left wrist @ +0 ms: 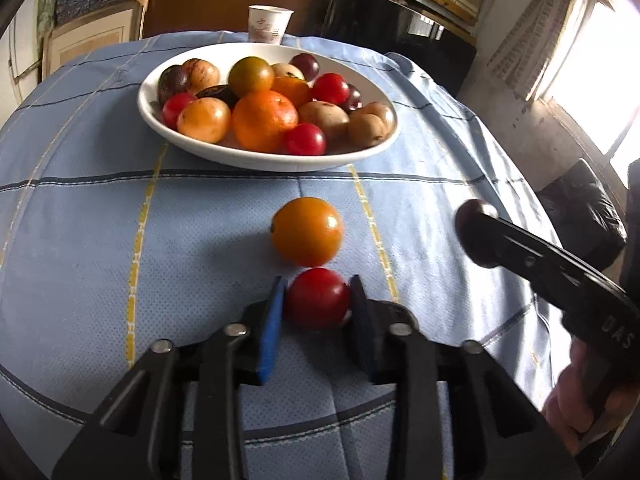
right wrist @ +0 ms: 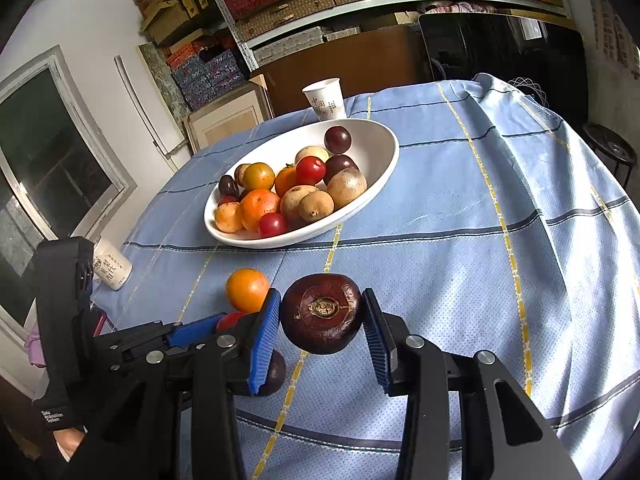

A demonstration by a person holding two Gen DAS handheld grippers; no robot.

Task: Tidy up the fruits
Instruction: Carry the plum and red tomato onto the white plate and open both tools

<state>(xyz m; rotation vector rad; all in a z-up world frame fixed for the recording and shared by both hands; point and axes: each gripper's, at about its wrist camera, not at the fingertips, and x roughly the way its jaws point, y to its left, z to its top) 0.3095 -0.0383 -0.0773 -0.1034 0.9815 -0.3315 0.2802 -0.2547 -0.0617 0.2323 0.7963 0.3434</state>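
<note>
In the left wrist view my left gripper [left wrist: 317,285] is shut on a small red round fruit [left wrist: 316,304] that rests on the blue checked cloth. An orange fruit [left wrist: 307,231] lies just beyond it, touching or nearly touching. My right gripper [right wrist: 320,295] is shut on a dark maroon round fruit [right wrist: 322,314], held above the cloth to the right of the left gripper [right wrist: 228,322]. The white oval bowl [left wrist: 256,160] further back holds several red, orange, brown and dark fruits. Another dark fruit [right wrist: 276,374] lies on the cloth, partly hidden under my right gripper's left finger.
A paper cup [left wrist: 269,24] stands behind the bowl at the table's far edge. A white bottle [right wrist: 112,266] sits at the left edge of the table. The cloth [right wrist: 460,240] drapes over the right side. Shelves and boxes fill the background.
</note>
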